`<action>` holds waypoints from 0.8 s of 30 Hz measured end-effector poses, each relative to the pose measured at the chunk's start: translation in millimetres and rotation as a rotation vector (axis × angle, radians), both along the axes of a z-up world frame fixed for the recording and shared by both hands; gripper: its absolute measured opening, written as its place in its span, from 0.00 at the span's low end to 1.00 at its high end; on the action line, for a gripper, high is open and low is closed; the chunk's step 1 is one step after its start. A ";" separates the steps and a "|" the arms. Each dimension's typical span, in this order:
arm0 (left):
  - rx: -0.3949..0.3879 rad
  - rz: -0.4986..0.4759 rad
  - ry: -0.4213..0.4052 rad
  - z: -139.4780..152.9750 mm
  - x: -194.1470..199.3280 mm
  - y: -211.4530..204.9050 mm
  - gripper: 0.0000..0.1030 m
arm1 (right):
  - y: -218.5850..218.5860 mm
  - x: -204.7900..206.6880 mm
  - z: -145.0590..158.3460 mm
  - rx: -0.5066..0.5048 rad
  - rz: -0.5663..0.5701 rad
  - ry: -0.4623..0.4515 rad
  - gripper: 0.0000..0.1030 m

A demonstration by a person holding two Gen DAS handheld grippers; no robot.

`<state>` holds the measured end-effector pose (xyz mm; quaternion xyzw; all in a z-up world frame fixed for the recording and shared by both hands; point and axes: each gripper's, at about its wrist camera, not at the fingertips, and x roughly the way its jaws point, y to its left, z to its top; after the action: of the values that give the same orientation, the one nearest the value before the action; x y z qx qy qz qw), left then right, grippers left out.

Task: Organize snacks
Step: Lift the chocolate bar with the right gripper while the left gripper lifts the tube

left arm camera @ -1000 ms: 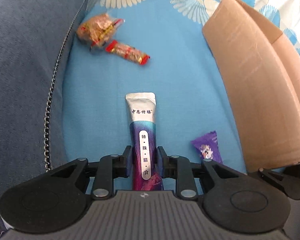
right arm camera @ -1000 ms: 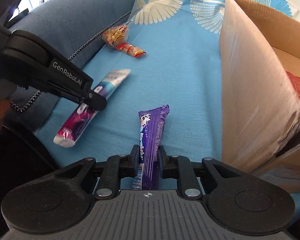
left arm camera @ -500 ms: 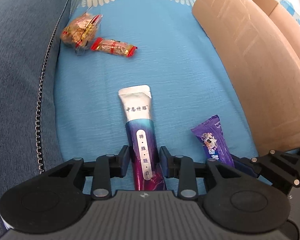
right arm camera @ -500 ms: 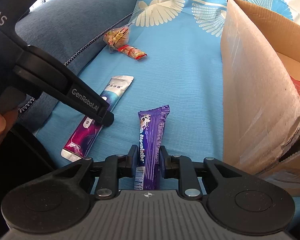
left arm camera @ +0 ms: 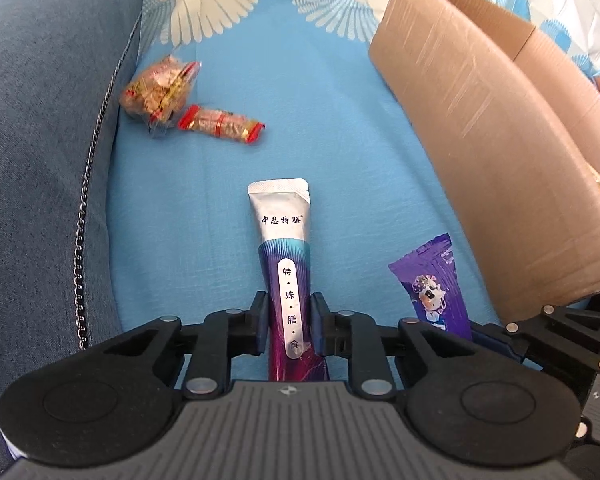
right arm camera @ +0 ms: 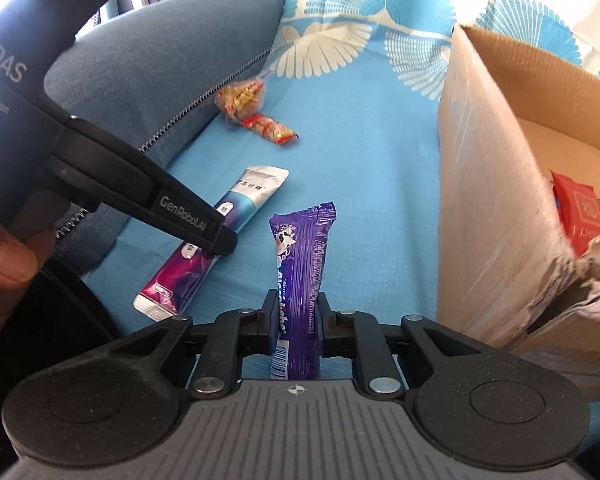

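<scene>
My left gripper (left arm camera: 287, 318) is shut on a silver-and-purple snack tube (left arm camera: 286, 264), also seen from the right wrist (right arm camera: 220, 220). My right gripper (right arm camera: 298, 316) is shut on a purple Alpenliebe candy bar (right arm camera: 300, 276), which shows at the lower right of the left wrist view (left arm camera: 432, 284). Both packets are held above the blue sheet (left arm camera: 320, 120). A clear bag of snacks (left arm camera: 158, 90) and a red-ended candy packet (left arm camera: 222, 124) lie far left. The open cardboard box (left arm camera: 492, 148) stands on the right.
A blue-grey cushion (left arm camera: 40, 140) with a zipper edge borders the left. Inside the box lies a red packet (right arm camera: 580, 212). The box's near corner (right arm camera: 580, 280) is torn. The other gripper's body (right arm camera: 100, 160) fills the left of the right wrist view.
Both grippers have lifted slightly with their packets still clamped. The view has shifted so the far snacks and box appear a little lower and nearer.
</scene>
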<state>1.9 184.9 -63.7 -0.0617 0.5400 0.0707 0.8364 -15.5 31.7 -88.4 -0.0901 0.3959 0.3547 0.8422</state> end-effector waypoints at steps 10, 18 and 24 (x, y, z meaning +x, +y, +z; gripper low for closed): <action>-0.012 0.004 -0.081 10.2 -9.2 1.0 0.22 | -21.6 -1.0 37.7 0.068 -0.044 -0.064 0.17; 0.017 -0.021 -0.096 12.4 -8.1 -5.7 0.23 | -57.3 3.3 73.8 0.161 -0.134 -0.112 0.17; 0.010 -0.007 -0.113 14.4 -8.7 -3.8 0.23 | -83.9 7.4 96.2 0.205 -0.182 -0.154 0.17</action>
<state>-6.8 181.1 -49.3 -0.0594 0.4916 0.0667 0.8662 -8.1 -52.2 7.7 0.0054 0.2984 0.3074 0.9036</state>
